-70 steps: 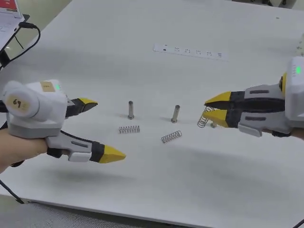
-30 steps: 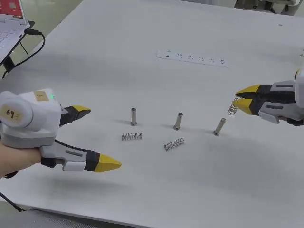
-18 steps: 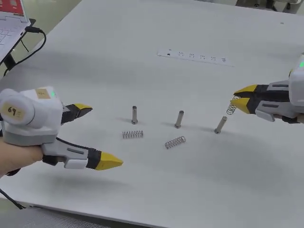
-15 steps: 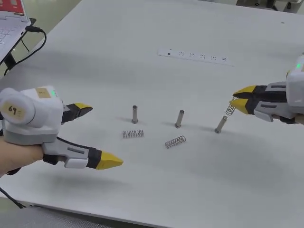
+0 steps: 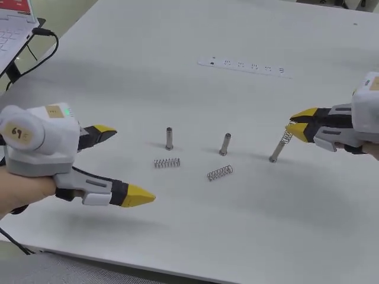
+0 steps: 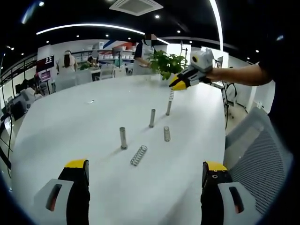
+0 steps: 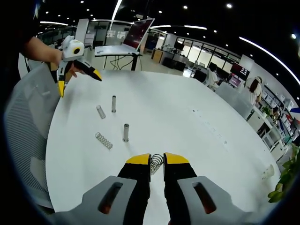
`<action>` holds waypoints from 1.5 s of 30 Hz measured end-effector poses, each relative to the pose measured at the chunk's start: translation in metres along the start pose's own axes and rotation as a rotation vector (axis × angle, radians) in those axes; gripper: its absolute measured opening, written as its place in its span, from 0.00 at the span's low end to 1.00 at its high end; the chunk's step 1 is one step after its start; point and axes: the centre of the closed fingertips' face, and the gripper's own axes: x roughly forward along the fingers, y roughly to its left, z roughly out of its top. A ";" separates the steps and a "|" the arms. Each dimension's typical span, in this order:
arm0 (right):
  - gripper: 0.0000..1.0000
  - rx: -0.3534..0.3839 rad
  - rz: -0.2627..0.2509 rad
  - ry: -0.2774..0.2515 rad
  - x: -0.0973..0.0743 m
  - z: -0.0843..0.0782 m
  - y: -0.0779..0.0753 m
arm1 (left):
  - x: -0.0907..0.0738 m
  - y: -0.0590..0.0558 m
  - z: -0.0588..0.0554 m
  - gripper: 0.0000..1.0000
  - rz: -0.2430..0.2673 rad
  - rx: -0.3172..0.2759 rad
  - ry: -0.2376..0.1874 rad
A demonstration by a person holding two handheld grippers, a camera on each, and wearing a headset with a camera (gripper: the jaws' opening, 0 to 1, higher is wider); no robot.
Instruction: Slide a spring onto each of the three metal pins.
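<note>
Three metal pins stand in a row on the white table: left pin (image 5: 169,138), middle pin (image 5: 225,144), right pin (image 5: 276,151). My right gripper (image 5: 294,125) is shut on a spring (image 5: 286,137) whose lower end meets the tilted right pin's top; the spring (image 7: 157,164) shows between the yellow fingertips (image 7: 138,159). Two loose springs (image 5: 167,162) (image 5: 220,173) lie in front of the left and middle pins. My left gripper (image 5: 124,161) hovers open at the left, holding nothing, with the pins (image 6: 123,138) (image 6: 152,117) ahead of it.
A white power strip (image 5: 246,65) lies further back on the table. A laptop (image 5: 13,18) with a black cable (image 5: 37,41) sits off the far left corner. Bare table surrounds the pins; its front edge runs close below the left gripper.
The right gripper lifted a spring off the table beside the right pin, raised it, then brought it down onto that pin's top. The left gripper has stayed open and almost still.
</note>
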 end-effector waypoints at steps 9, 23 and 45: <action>0.07 0.000 0.001 0.003 0.003 -0.002 0.001 | 0.001 -0.002 -0.001 0.98 -0.005 -0.003 0.001; 0.07 0.016 0.011 0.020 0.008 -0.011 0.005 | -0.001 -0.003 -0.005 0.98 -0.006 -0.010 0.008; 0.08 0.016 0.046 0.103 0.024 -0.040 0.020 | -0.002 -0.003 -0.004 0.98 -0.010 -0.012 0.011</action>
